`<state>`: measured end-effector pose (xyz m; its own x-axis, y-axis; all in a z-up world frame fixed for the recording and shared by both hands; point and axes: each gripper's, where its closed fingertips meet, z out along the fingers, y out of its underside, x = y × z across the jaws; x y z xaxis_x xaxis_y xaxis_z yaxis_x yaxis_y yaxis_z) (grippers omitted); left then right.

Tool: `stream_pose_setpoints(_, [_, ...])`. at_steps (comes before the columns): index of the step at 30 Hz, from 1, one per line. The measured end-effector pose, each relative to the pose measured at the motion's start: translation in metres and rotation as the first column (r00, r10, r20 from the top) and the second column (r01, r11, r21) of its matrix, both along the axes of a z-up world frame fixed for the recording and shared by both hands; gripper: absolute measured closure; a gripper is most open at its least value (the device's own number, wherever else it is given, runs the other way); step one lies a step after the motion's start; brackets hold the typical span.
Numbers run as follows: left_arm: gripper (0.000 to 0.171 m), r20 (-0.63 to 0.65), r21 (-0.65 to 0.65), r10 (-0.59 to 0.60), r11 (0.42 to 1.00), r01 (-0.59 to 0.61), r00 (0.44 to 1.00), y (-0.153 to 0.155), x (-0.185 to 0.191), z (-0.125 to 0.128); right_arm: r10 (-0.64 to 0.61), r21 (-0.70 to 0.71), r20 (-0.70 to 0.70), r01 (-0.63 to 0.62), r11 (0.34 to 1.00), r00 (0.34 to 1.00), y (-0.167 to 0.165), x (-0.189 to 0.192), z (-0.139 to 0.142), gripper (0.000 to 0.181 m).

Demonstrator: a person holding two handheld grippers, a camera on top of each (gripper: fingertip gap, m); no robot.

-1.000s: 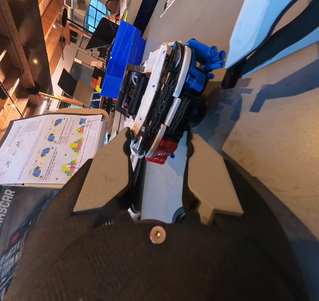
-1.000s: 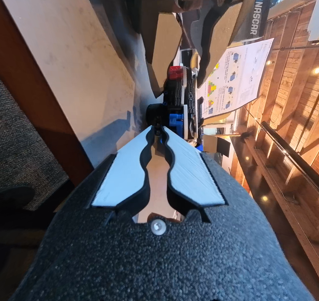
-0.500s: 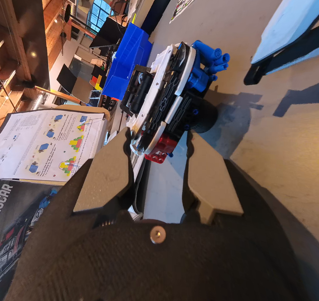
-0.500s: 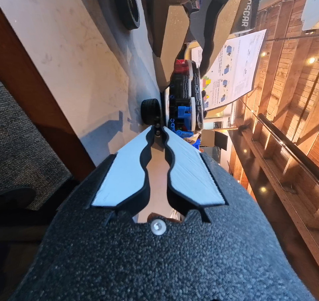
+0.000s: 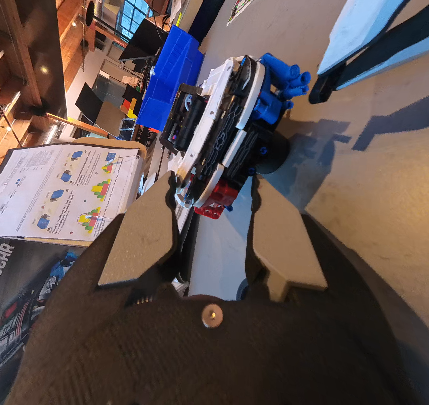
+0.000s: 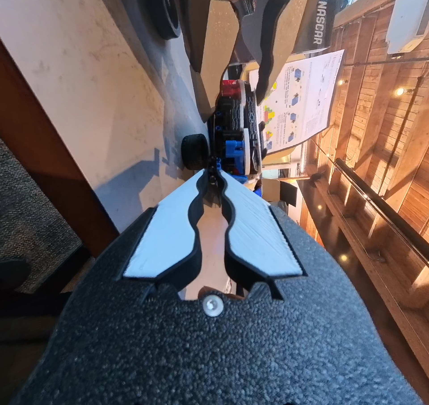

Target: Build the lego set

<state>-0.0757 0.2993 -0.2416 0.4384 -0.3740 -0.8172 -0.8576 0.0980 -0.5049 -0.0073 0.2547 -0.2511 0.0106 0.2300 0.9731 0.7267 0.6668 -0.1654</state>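
The lego car [image 5: 222, 133], white and black with blue parts and a red end, is turned on its side over the pale table [image 5: 371, 208]. My left gripper [image 5: 212, 179] is shut on its red and white end. A black wheel [image 5: 276, 152] sits on the car's side nearest the table. In the right wrist view the car [image 6: 234, 124] and wheel [image 6: 193, 151] lie just beyond my right gripper [image 6: 211, 173], which is shut on a small black lego piece [image 6: 211, 179]. The left gripper [image 6: 234, 106] comes down from above. The right gripper's pale finger [image 5: 371, 34] stands apart from the car.
A loose black tyre [image 6: 166, 6] lies on the table. An instruction sheet [image 5: 65, 191] and the dark set box [image 5: 23, 301] stand to the left. A blue bin [image 5: 171, 75] is behind the car. The table's brown edge [image 6: 46, 138] runs along the carpet. There is about 9 cm between the tips of the two grippers.
My right gripper has drawn back from the car's blue end. The left gripper has turned the car a little, so the black wheel shows more fully.
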Motion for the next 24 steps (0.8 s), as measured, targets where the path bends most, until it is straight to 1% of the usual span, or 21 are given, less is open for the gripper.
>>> stream_pose_setpoints(9, [0.107, -0.013, -0.013, 0.009, 1.000, -0.009, 1.000, -0.003, -0.001, -0.009, 0.047, 0.006, -0.007, -0.047, 0.999, 0.999, -0.006, -0.011, -0.002, 0.174])
stream_pose_setpoints(17, [0.107, -0.016, -0.018, 0.008, 1.000, -0.008, 1.000, -0.003, -0.001, -0.012, 0.064, -0.007, -0.003, -0.064, 0.998, 0.998, -0.009, -0.019, -0.008, 0.174])
stream_pose_setpoints(24, [0.106, -0.023, -0.032, 0.007, 0.999, -0.008, 1.000, -0.005, -0.002, -0.017, 0.075, -0.039, -0.004, -0.076, 0.996, 0.997, -0.008, -0.018, -0.012, 0.174])
